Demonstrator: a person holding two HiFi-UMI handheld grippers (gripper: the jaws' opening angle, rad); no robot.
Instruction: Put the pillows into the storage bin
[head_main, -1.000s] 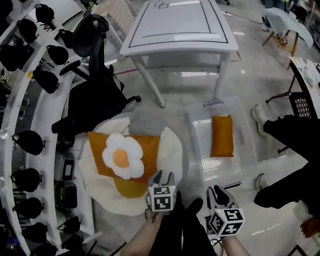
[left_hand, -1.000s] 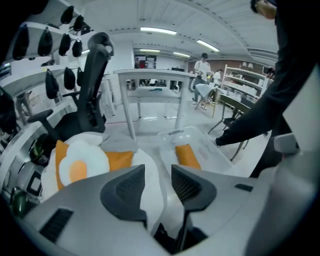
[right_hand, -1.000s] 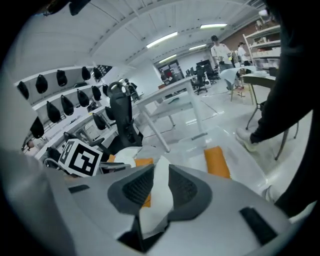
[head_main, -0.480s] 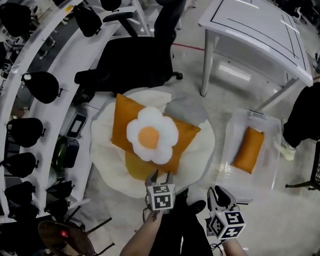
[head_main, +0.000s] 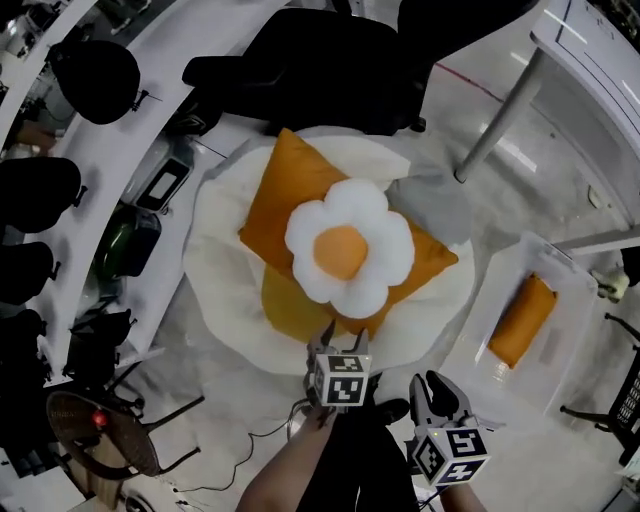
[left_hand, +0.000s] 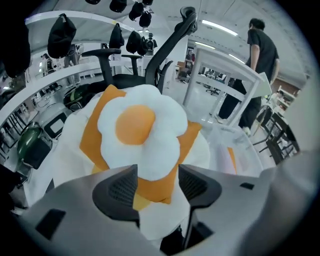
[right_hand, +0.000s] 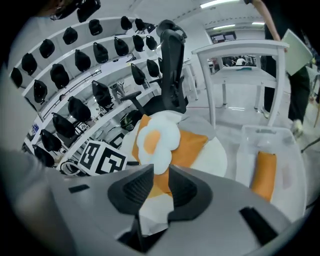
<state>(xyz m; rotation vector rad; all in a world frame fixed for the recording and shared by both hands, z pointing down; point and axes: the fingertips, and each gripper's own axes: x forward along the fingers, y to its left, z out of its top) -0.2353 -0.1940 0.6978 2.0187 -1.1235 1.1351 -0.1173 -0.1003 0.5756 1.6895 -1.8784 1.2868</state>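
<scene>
Grey pillow (head_main: 432, 200), right of centre in the head view: mostly buried under the orange pillow (head_main: 290, 195) and the flower pillow (head_main: 348, 250), only a corner showing. Yellow pillow (head_main: 285, 305) just below them, same story, a crescent peeking out. White table (head_main: 600, 60) sliced off by the upper right corner. Office chair (head_main: 330, 60) cut by the top edge. Lower left, a round brownish thing (head_main: 100, 455), can't tell what it is. Right gripper view, upper right: a person (right_hand: 301, 95), cut off by the top edge.
</scene>
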